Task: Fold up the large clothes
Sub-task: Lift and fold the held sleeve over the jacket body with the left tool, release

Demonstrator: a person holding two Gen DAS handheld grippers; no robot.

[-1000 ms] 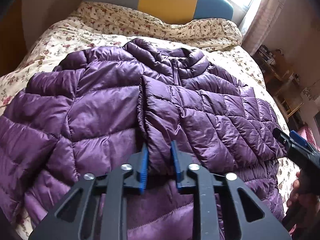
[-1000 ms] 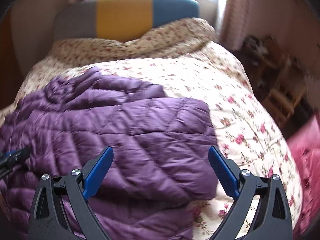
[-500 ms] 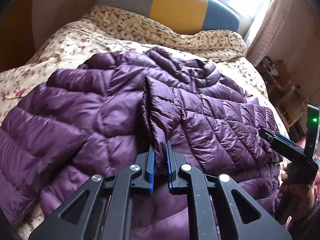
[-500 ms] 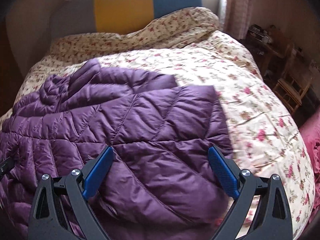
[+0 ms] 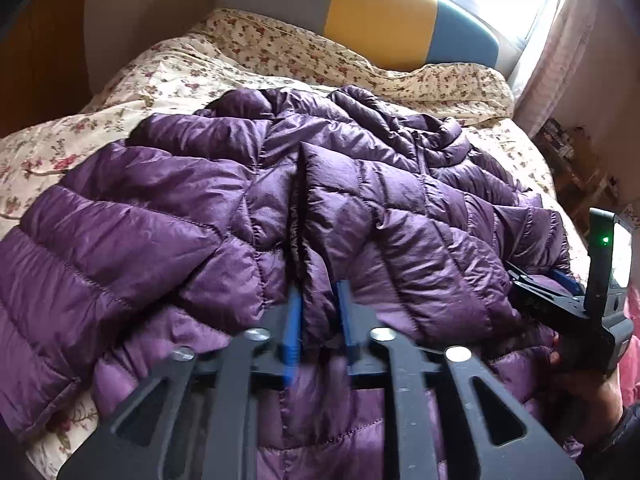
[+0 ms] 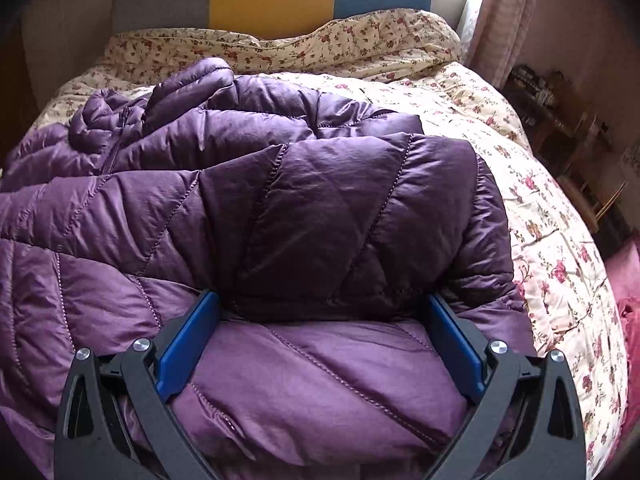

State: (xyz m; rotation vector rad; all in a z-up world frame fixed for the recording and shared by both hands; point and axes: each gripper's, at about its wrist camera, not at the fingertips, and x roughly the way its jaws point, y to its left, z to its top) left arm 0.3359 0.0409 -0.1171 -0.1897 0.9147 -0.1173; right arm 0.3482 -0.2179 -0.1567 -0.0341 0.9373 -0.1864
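Note:
A purple quilted puffer jacket (image 5: 192,216) lies spread on the bed, collar toward the headboard. My left gripper (image 5: 317,300) is shut on a raised fold of the jacket's front edge near the hem. In the right wrist view the jacket (image 6: 280,200) fills the near field, with its right side folded inward. My right gripper (image 6: 322,312) is open, its blue pads on either side of the folded bulk at the jacket's right edge. The right gripper also shows in the left wrist view (image 5: 560,292), low at the jacket's right side.
The floral quilt (image 5: 168,76) covers the bed, bunched at the grey, yellow and blue headboard (image 5: 380,20). Wooden furniture (image 6: 560,120) and a pink curtain (image 6: 500,20) stand to the right of the bed. Pink fabric (image 6: 628,280) lies at the far right.
My left gripper closed on the jacket's front edge fold and pulled it up. My right gripper moved down and forward, so the folded right side now sits between its open pads.

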